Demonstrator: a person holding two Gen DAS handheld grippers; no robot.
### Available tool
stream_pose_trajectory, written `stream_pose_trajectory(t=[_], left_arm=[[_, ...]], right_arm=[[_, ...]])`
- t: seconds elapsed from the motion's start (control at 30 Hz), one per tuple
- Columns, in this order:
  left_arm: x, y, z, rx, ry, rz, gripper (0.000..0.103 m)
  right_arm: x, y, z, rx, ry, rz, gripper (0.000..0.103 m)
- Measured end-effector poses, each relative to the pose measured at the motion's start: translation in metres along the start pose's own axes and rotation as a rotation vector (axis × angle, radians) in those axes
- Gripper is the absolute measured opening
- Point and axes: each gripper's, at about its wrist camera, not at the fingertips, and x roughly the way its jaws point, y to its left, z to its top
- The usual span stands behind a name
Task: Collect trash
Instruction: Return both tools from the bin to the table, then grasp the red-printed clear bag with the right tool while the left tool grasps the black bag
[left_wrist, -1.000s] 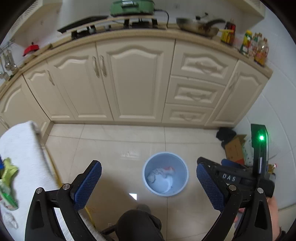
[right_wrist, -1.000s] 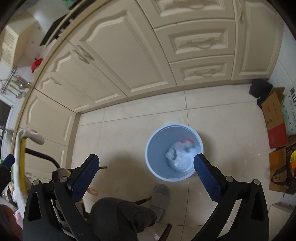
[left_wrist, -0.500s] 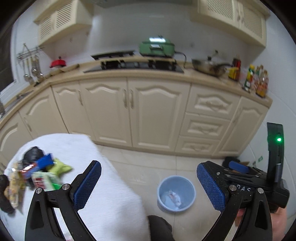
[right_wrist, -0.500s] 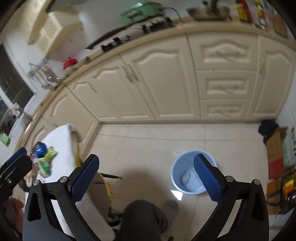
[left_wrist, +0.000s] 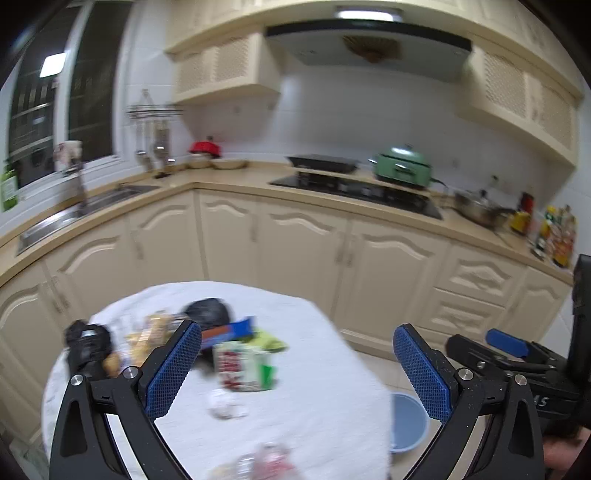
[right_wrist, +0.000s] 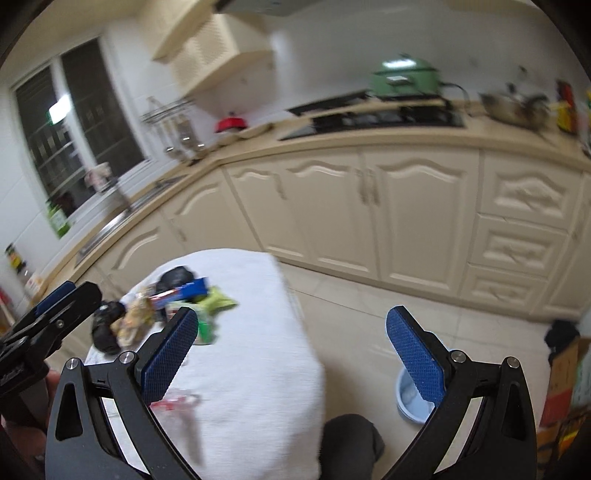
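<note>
Both views have swung up from the floor to the white cloth tabletop (left_wrist: 325, 398). Your left gripper (left_wrist: 297, 369) and right gripper (right_wrist: 288, 354) hang spread wide, holding nothing. Crinkled wrappers (left_wrist: 236, 332), a carton (left_wrist: 243, 365) and black bags (left_wrist: 208, 312) cluster at the far left; the near right cloth lies bare. Past the right edge, the round blue bin (right_wrist: 412, 397) sits on glossy tile.

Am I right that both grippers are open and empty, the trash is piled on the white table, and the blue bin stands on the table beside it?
Not quite: the blue bin stands on the floor beside the white table, as the right wrist view shows. The left gripper and right gripper are open and empty, and the trash is on the table.
</note>
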Motion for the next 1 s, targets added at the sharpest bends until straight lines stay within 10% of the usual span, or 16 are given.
stream_pose_trajectory(t=[0.47,1.0], left_arm=[[-0.105,0.044,-0.053,-0.141,0.001,0.216,0.102],[-0.089,0.067,-0.073,-0.232,0.135,0.263,0.102]], right_arm=[[0.019,0.102,-0.041,-0.178,0.102,0.126,0.103],[0.072,0.151,-0.129,-0.221,0.362,0.185,0.103]])
